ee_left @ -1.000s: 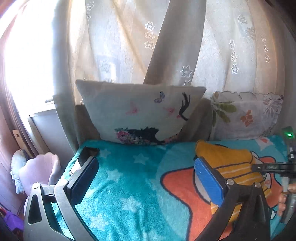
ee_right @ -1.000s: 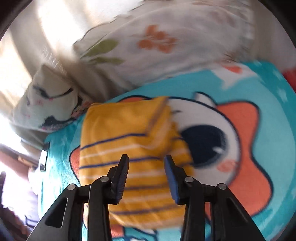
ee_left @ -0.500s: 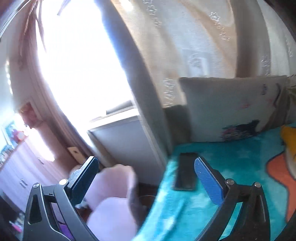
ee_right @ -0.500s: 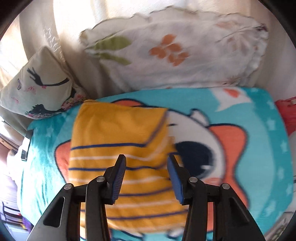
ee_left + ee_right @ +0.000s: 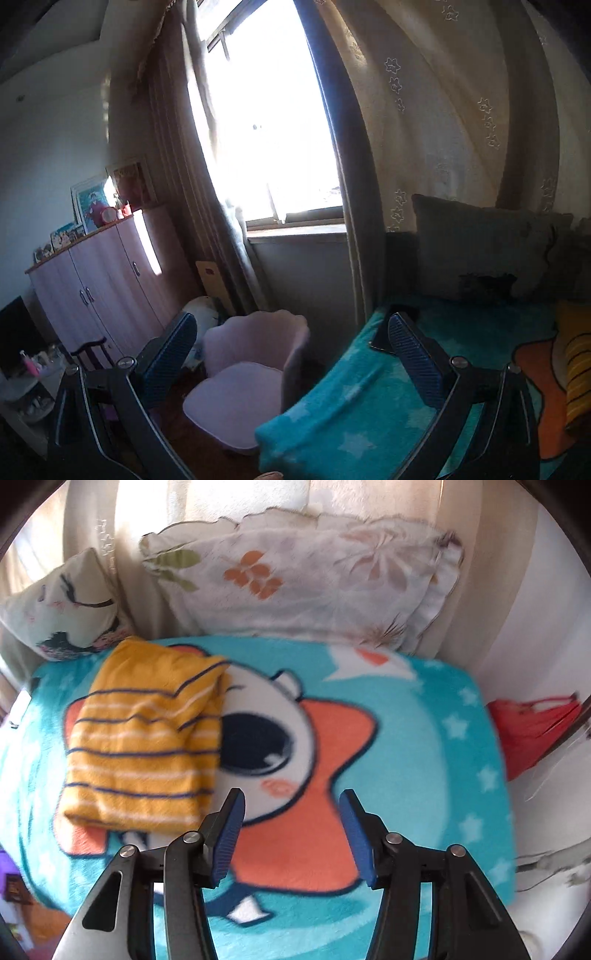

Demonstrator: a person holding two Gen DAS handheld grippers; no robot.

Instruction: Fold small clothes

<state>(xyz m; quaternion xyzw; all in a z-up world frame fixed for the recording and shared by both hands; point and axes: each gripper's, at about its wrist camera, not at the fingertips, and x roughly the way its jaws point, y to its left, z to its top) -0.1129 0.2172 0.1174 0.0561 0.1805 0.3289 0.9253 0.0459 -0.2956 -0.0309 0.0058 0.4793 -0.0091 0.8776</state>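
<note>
A folded yellow garment [image 5: 147, 738] with navy and white stripes lies flat on the turquoise cartoon blanket [image 5: 424, 746], at its left part. Its edge also shows at the far right of the left wrist view [image 5: 578, 373]. My right gripper [image 5: 291, 834] is open and empty, above the blanket to the right of the garment, apart from it. My left gripper [image 5: 291, 354] is open and empty, pointing past the blanket's left end [image 5: 351, 413] toward the window.
Two pillows [image 5: 314, 579] [image 5: 59, 616] lean against the curtain at the back. A red cloth [image 5: 532, 723] lies beyond the blanket's right edge. A dark phone [image 5: 391, 332] lies on the blanket's left end. A pink chair [image 5: 251, 373] and a wardrobe [image 5: 103, 288] stand left of the bed.
My right gripper has opened wider and moved right and back off the garment. My left gripper has swung left, away from the bed, toward the window and chair.
</note>
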